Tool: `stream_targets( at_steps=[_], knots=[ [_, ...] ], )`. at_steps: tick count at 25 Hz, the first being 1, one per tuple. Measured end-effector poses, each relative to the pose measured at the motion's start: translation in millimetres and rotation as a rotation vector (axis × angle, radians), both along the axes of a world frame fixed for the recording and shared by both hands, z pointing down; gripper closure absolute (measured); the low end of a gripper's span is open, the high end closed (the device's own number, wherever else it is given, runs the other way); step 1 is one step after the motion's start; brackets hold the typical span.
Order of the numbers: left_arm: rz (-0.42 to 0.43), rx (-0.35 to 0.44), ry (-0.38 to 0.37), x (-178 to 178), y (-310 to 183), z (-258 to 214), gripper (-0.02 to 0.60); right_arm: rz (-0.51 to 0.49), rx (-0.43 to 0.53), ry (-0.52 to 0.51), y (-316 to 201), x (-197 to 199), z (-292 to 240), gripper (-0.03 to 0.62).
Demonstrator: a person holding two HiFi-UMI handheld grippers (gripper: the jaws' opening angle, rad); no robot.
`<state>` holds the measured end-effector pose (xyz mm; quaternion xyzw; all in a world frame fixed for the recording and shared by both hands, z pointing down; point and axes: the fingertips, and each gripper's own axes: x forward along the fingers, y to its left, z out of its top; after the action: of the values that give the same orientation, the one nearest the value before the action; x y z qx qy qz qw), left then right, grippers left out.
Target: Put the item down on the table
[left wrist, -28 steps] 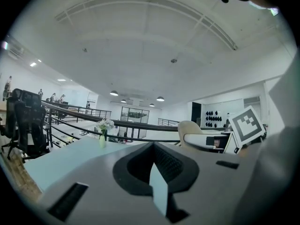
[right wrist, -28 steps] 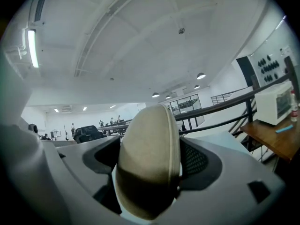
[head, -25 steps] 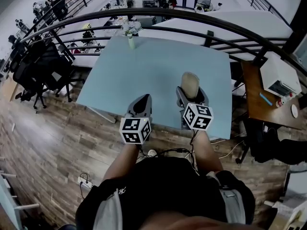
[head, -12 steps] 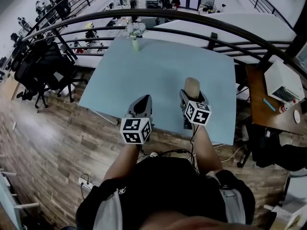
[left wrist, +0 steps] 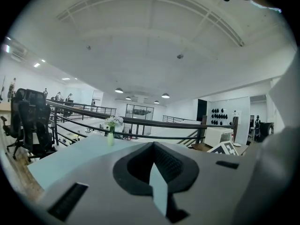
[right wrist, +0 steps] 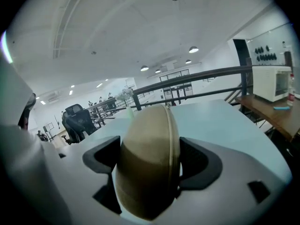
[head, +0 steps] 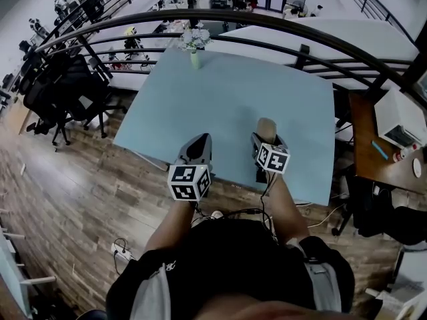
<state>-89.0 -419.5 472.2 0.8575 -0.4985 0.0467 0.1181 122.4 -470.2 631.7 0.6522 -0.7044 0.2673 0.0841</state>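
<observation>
A beige oval zip case (head: 267, 128) stands on edge between the jaws of my right gripper (head: 267, 137), which is shut on it over the near right part of the light blue table (head: 220, 99). In the right gripper view the case (right wrist: 149, 149) fills the gap between the grey jaws of that gripper (right wrist: 151, 168). Whether it touches the tabletop cannot be told. My left gripper (head: 197, 145) is beside it to the left, near the table's front edge, shut and holding nothing. The left gripper view shows this gripper (left wrist: 154, 167) with its jaws closed together.
A small vase of flowers (head: 194, 45) stands at the table's far edge, also visible as the vase (left wrist: 110, 131). A dark railing (head: 280, 27) curves behind the table. Office chairs (head: 63, 89) stand at left. A wooden side table (head: 363, 145) with a white appliance (head: 400, 119) is at right.
My right gripper has sunk lower toward the tabletop with the case still held; its marker cube looks smaller. The left gripper has stayed in place. The head view has shifted slightly.
</observation>
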Motion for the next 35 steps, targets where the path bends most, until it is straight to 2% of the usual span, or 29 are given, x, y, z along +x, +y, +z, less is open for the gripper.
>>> stream_targets(
  at_steps=[9,28,35],
  knots=[
    [-0.025,-0.017,-0.008,-13.1,-4.3,6.1,0.568,0.016,-0.141,0.025,5.7,3.7,61.0,0.197],
    [-0.064,-0.024,-0.022,-32.2,-10.5,8.7,0.568,0.025,-0.278,0.006,6.4,2.1,119.7,0.195],
    [-0.084,-0.021,-0.027,-39.6,-9.8,7.4,0.568,0.019,-0.342,-0.05,3.3,-0.9,135.3,0.194]
  ],
)
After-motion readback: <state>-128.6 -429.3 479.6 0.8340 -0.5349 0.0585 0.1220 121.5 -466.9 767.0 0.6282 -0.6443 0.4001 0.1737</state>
